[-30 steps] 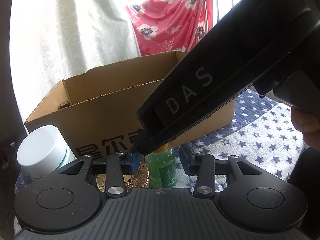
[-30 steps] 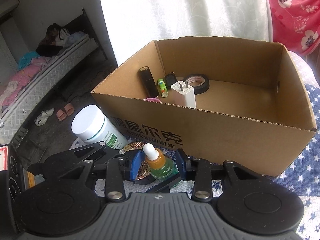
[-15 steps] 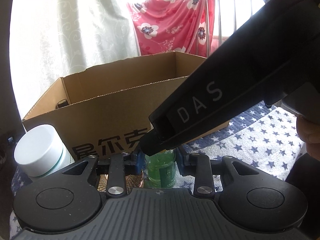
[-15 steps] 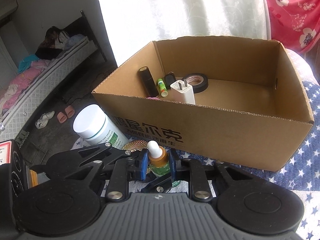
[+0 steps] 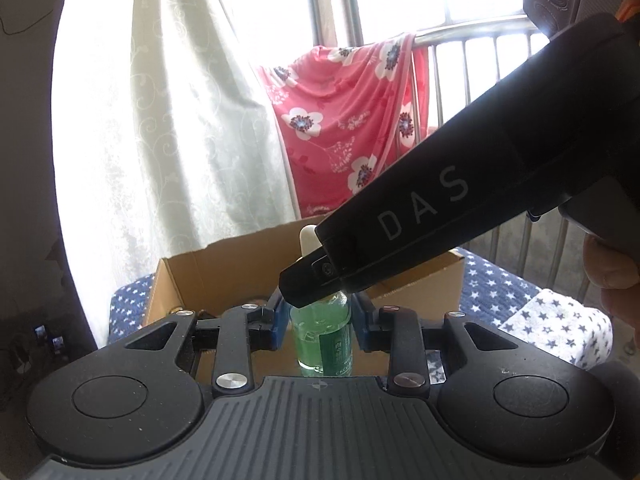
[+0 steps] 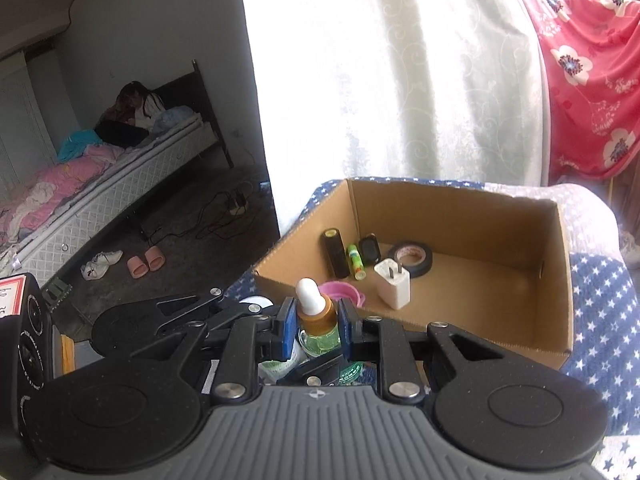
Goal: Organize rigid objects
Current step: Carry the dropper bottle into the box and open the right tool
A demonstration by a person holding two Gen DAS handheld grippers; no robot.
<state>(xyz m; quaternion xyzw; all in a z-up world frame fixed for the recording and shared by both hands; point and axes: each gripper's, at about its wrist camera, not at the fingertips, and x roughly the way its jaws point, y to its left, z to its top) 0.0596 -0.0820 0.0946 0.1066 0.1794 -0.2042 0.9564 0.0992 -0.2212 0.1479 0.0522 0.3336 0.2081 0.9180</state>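
– Green liquid in the dropper bottle point(image 5: 321, 344): where does it stand now?
– Off the star-print cover point(image 6: 600, 300). A second ago it stood upright on the cover against the near wall of the cardboard box point(image 6: 520, 320). It now hangs upright in the air, about level with that wall's rim.
– Who carries it?
– Both. The left gripper point(image 5: 320, 318) has just been closing its jaws and clamps the glass body between its blue pads. The right gripper point(image 6: 316, 328) has also just been closing and pinches the amber collar under the white bulb.
– Anything else changed?
– Both views sit higher. The box floor now shows in the right wrist view, and the white jar point(image 6: 256, 302) is left below, mostly hidden behind the grippers.
– What is in the box?
– A white charger plug point(image 6: 394, 286), a black tape roll point(image 6: 412, 258), a green tube point(image 6: 356, 262) and a dark cylinder point(image 6: 335, 252), all crowded at the left end. The right end of the floor is bare.
– Meaning for the task?
– My judgement: pick done, transfer in hand. The bottle must clear the near rim, then go down upright on the bare floor. The jar looks like the next candidate
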